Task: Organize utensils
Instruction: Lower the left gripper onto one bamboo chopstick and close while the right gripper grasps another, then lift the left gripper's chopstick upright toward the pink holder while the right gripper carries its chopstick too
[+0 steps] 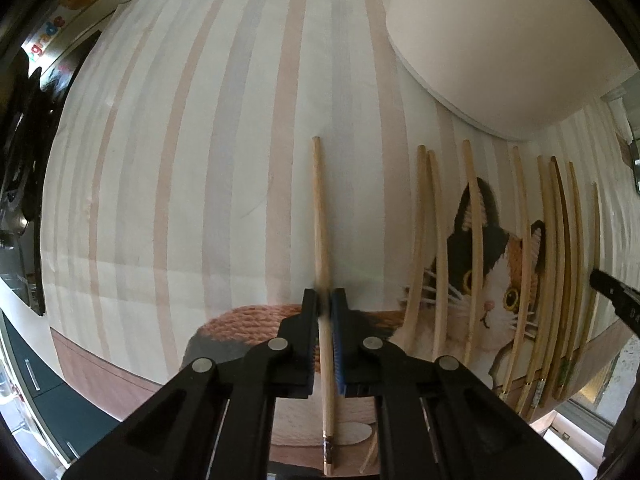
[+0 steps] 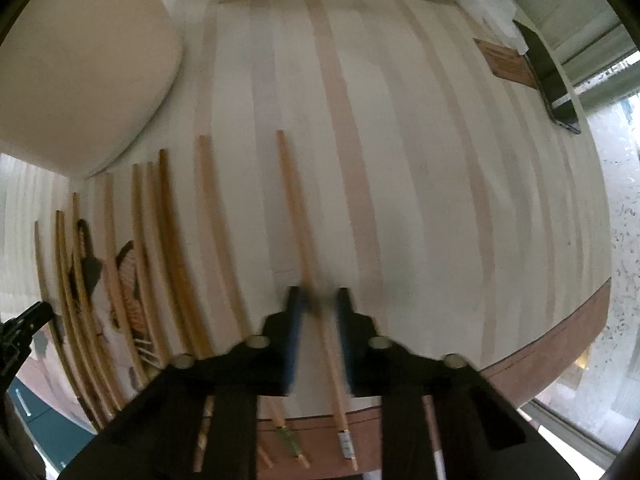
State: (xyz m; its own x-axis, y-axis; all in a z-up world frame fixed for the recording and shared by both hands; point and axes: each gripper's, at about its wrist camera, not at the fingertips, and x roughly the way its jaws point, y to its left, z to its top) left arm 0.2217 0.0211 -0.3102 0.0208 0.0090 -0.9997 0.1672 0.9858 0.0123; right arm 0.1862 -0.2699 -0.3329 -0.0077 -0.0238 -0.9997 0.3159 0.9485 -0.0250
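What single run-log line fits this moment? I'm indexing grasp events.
left hand-held gripper: shut on chopstick | right hand-held gripper: shut on another chopstick | remaining chopsticks: on cat placemat

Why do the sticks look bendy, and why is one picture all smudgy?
Left wrist view: sharp, but the fisheye lens bows the chopsticks near the edge. Right wrist view: smeared by motion blur, worst around the right gripper and its chopstick, with glare from the window.
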